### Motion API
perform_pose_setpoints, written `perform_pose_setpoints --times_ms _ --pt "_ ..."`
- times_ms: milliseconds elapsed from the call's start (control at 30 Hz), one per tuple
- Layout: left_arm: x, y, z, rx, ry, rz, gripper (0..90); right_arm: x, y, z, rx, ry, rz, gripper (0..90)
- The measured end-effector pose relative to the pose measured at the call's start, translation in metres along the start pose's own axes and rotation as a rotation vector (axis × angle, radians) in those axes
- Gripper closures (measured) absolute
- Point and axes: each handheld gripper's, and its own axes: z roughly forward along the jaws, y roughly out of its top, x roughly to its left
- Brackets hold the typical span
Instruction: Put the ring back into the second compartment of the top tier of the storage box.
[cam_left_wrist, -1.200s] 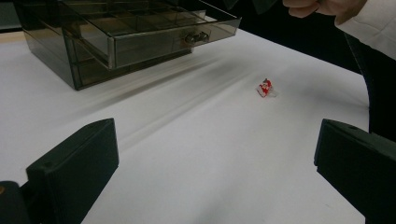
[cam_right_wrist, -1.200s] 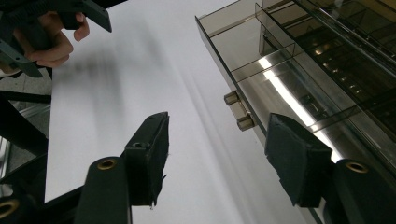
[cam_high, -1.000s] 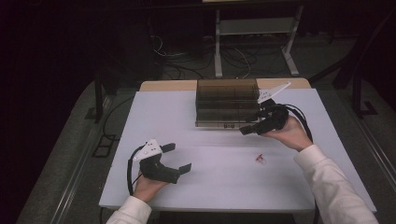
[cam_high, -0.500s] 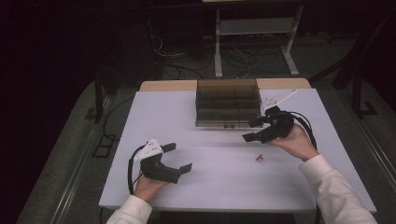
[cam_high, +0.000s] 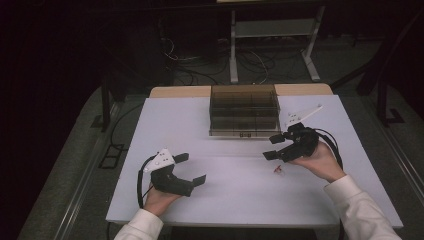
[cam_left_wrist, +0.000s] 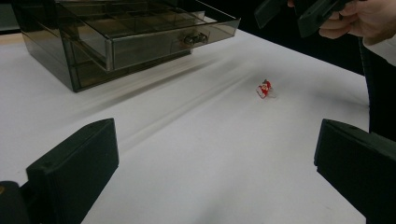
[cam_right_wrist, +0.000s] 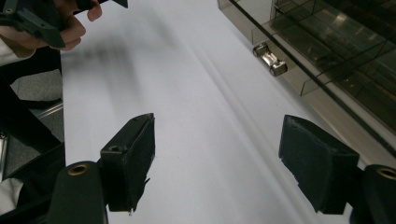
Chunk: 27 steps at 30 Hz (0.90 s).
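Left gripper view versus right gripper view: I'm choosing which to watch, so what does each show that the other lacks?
The left gripper view has the small red item lying on the table, plus the right gripper above it. The right gripper view has the left gripper in its hand at the top corner. Both share the open drawer of the smoky box, its metal handle and the white table.
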Motion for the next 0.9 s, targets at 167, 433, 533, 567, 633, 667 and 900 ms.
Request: perform_pose_setpoints --times_ms 167,433,533,567,633,667,900 --pt "-0.001 0.000 0.000 0.000 -0.001 0.000 0.0 0.001 -0.008 0.000 -0.001 -0.001 0.009 26.7" --pt "-0.001 0.000 0.000 0.001 0.000 0.002 0.0 0.004 -0.021 -0.001 -0.003 -0.005 0.027 26.7" --pt "-0.001 -0.001 -0.001 0.000 0.002 0.000 0.0 0.005 -0.025 -0.001 -0.003 -0.007 0.027 26.7" --pt "-0.001 -0.001 -0.001 -0.001 0.003 -0.001 0.0 0.005 -0.027 -0.001 -0.004 -0.009 0.030 26.7" --pt "-0.001 -0.001 -0.002 -0.001 0.008 -0.003 0.0 0.005 -0.029 -0.001 -0.005 -0.009 0.030 26.7" --pt "0.000 -0.001 -0.003 -0.001 0.009 -0.004 0.0 0.005 -0.030 -0.001 -0.007 -0.008 0.032 26.7" --pt "0.002 -0.002 -0.004 -0.002 0.015 -0.012 0.0 0.004 -0.039 0.003 -0.003 -0.016 0.040 26.7"
